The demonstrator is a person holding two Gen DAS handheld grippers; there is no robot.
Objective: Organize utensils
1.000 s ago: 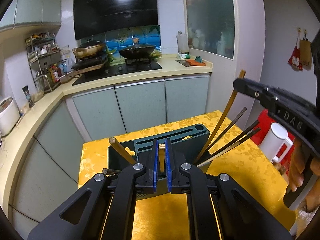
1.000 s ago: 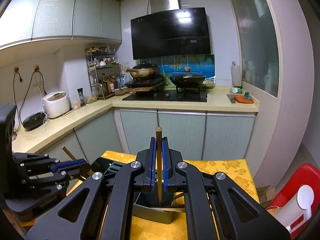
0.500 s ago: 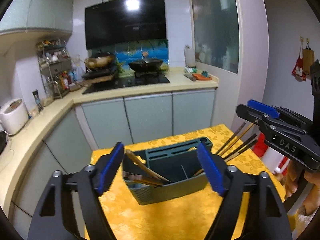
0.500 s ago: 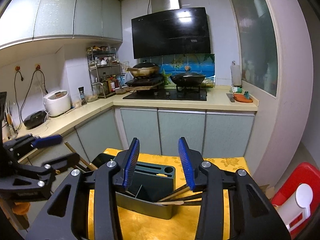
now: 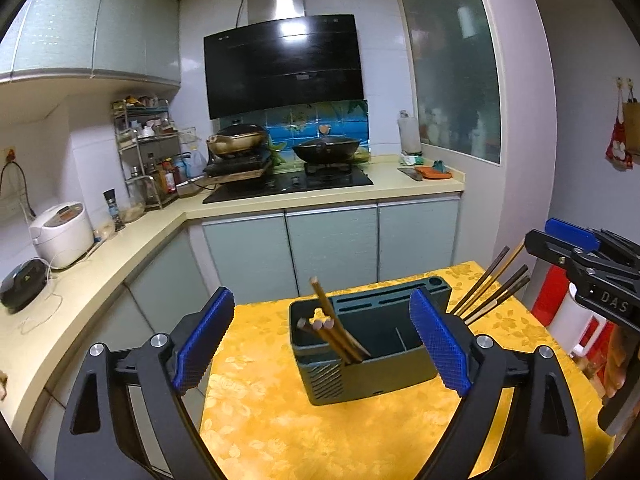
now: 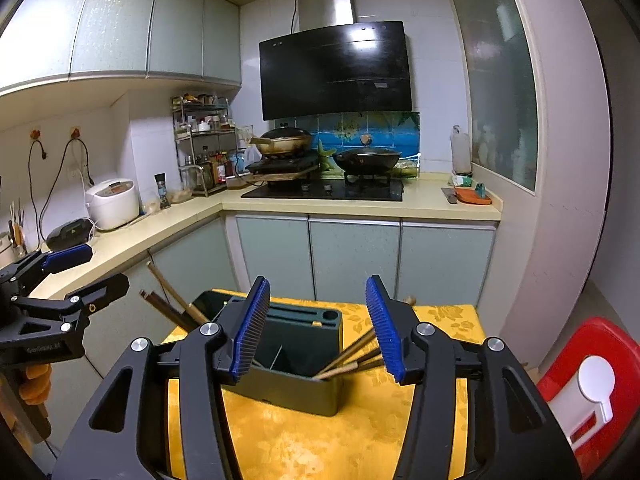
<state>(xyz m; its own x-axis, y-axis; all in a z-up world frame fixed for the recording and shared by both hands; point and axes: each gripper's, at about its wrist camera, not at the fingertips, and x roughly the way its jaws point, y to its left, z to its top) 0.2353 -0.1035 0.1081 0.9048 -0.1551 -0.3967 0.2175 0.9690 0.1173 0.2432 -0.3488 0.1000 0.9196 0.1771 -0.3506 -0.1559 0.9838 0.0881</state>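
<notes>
A dark green utensil holder (image 5: 372, 350) stands on the yellow tablecloth (image 5: 300, 420); it also shows in the right wrist view (image 6: 298, 364). Several chopsticks (image 5: 334, 330) lean in its left compartment. Several more chopsticks (image 5: 494, 288) lean out of its right end, and show in the right wrist view (image 6: 352, 356). My left gripper (image 5: 318, 346) is open and empty, above and in front of the holder. My right gripper (image 6: 316, 326) is open and empty above the holder's right end; it shows at the right of the left wrist view (image 5: 576, 252).
A red and white object (image 6: 592, 384) stands off the table's right side. Behind the table are pale cabinets (image 5: 332, 248) and a counter with a stove (image 5: 292, 184), pans, a rice cooker (image 5: 62, 234) and a spice rack (image 5: 148, 152).
Both grippers were shut on chopsticks a second ago. Both have opened wide and drawn back upward. The chopsticks now rest in the holder.
</notes>
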